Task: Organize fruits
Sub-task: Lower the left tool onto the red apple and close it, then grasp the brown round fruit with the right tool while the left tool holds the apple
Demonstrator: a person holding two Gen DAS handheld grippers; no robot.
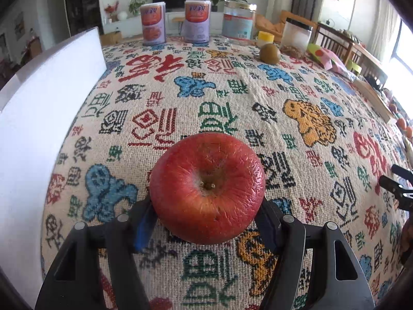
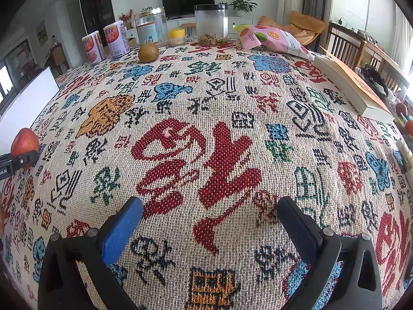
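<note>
Right now my left claw (image 1: 207,222) is clamped on the red apple (image 1: 207,188), pads on its flanks and stem end toward the camera, seemingly lifted just clear of the bench (image 1: 232,98) for carrying. My right claw (image 2: 210,219) hangs spread and empty, free for the kiwi (image 2: 148,52) far across by the cans.

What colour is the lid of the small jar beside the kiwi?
Yellow. The lid shows best in the right wrist view, just right of the kiwi.
</note>
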